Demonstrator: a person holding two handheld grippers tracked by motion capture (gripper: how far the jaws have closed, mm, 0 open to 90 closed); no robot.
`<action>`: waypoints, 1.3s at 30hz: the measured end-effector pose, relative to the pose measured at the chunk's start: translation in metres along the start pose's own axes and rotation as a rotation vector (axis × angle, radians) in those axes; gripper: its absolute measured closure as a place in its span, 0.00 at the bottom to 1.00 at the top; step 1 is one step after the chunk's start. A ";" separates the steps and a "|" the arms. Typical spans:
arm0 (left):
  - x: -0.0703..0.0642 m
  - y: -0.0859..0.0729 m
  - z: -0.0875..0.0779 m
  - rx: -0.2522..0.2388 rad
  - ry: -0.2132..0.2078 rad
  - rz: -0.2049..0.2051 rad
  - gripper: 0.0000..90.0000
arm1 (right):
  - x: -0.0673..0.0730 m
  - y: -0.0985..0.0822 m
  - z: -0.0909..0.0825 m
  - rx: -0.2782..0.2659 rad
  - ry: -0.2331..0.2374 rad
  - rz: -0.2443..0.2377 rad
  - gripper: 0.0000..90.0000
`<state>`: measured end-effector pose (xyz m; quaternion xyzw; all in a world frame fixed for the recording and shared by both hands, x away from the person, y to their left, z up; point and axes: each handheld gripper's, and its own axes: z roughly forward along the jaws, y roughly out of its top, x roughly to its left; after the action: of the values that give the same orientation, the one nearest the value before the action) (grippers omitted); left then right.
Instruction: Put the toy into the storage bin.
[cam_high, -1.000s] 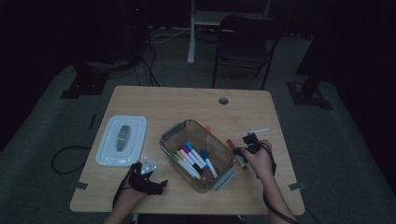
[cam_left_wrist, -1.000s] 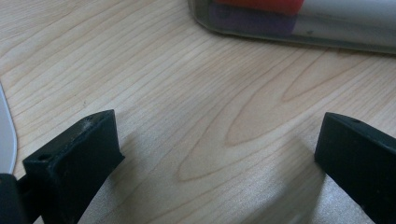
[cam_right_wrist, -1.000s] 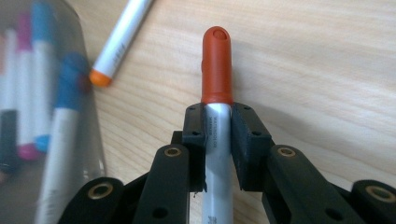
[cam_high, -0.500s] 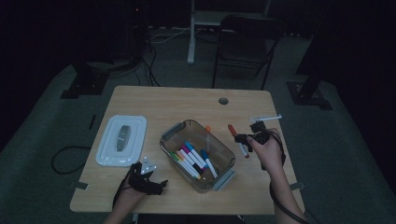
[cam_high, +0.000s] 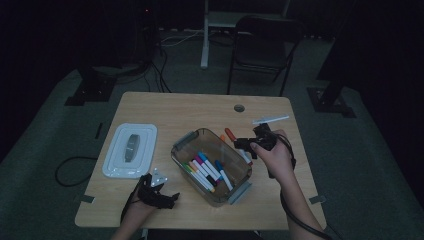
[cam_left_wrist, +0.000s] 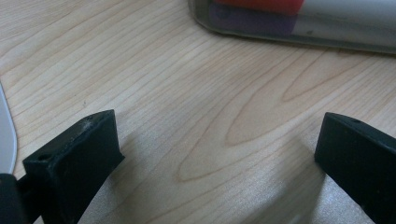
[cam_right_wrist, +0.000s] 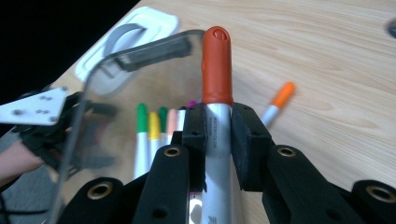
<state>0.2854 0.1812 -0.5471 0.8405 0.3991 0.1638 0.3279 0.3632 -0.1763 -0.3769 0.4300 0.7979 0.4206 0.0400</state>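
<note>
The right gripper (cam_right_wrist: 217, 135) squeezes a red-capped marker (cam_right_wrist: 217, 84) above the clear box (cam_high: 212, 165) on the table (cam_high: 200, 107), its tiny writing too small to read, while the left gripper (cam_left_wrist: 219, 154) rests wide open, holding nothing.

Dim, murky high view (dark surroundings); brighter gripper views, blurred foreground, soft shadows

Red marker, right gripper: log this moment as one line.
right gripper: shut on red marker | marker over bin | left gripper: open, on table | orange marker on table
</note>
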 end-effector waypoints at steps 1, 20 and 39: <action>0.000 0.000 0.000 0.000 0.000 0.001 0.01 | 0.004 0.001 0.001 -0.005 0.016 -0.001 0.85; 0.000 0.000 0.000 -0.001 0.000 -0.001 0.01 | 0.063 0.011 0.068 0.146 0.137 -0.117 0.85; 0.000 0.000 0.000 -0.001 0.000 0.000 0.01 | 0.081 -0.009 0.144 0.368 0.117 -0.122 0.85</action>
<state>0.2854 0.1813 -0.5471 0.8404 0.3989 0.1638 0.3283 0.3671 -0.0286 -0.4518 0.3557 0.8868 0.2888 -0.0602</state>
